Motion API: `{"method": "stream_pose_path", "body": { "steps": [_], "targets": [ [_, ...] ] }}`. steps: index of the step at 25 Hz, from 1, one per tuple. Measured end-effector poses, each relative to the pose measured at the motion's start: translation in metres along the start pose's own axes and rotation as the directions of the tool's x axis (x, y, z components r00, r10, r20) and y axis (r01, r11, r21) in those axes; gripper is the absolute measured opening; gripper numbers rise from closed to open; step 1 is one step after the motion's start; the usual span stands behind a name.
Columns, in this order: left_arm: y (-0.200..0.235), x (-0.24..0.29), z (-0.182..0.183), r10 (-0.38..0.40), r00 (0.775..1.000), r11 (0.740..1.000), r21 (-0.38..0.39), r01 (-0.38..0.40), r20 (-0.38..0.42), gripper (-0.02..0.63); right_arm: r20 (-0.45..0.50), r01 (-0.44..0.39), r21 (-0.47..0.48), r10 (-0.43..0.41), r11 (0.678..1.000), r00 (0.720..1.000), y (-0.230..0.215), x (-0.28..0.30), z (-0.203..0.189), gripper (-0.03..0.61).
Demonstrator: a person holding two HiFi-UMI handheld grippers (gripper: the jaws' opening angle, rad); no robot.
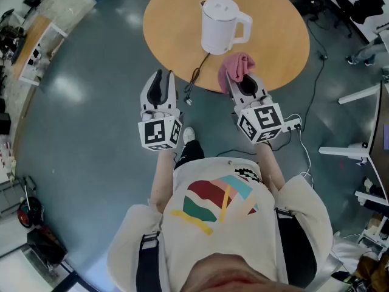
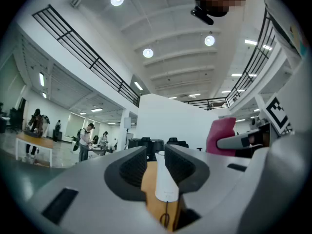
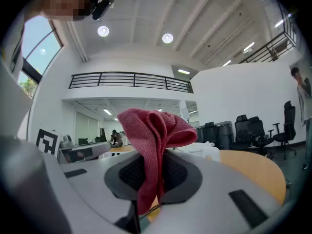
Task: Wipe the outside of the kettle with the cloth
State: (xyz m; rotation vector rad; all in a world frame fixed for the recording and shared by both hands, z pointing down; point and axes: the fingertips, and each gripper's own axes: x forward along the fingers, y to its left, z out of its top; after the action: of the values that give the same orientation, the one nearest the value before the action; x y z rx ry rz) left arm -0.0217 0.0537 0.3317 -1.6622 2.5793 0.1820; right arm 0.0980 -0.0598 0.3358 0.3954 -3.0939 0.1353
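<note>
Pink cloth point(image 3: 152, 130): pinched by right hand-held gripper point(image 1: 245, 84), counter's near edge
White kettle point(image 1: 220, 24): upright on wooden counter point(image 1: 173, 35), just beyond cloth
Left hand-held gripper point(image 1: 160, 81): jaws a bit apart, holding nothing

A round wooden table point(image 1: 170, 35) stands on a glossy grey-blue floor point(image 1: 91, 139). One thing rests directly on the top: a white kettle point(image 1: 220, 26), upright near the middle, lid down, its handle to the right in the head view. A dark cord point(image 1: 197, 72) runs from the kettle's base across the wood to the near rim and drops over it. On the floor to the table's right a thin dark cable point(image 1: 314, 84) trails away, and a white cable point(image 1: 307, 157) curves closer to the person.
</note>
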Motion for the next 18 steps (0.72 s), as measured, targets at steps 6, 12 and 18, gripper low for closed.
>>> {"method": "stream_pose_path", "body": {
  "steps": [6, 12, 18],
  "targets": [
    [0.064, 0.09, 0.018, -0.189, 0.981, 0.981, -0.043, 0.19, 0.036, 0.152, 0.021, 0.168, -0.066, -0.167, 0.984, 0.986, 0.006, 0.101, 0.016, 0.047],
    [0.082, 0.146, -0.002, -0.298, 0.954, 0.95, -0.087, 0.299, 0.02, 0.152, 0.005, 0.276, -0.059, -0.276, 0.959, 0.961, -0.002, 0.14, 0.008, 0.046],
    [0.072, 0.172, -0.015, -0.39, 0.92, 0.91, -0.132, 0.392, 0.044, 0.152, 0.025, 0.352, -0.033, -0.351, 0.936, 0.936, -0.022, 0.153, -0.002, 0.047]
  ]
}}
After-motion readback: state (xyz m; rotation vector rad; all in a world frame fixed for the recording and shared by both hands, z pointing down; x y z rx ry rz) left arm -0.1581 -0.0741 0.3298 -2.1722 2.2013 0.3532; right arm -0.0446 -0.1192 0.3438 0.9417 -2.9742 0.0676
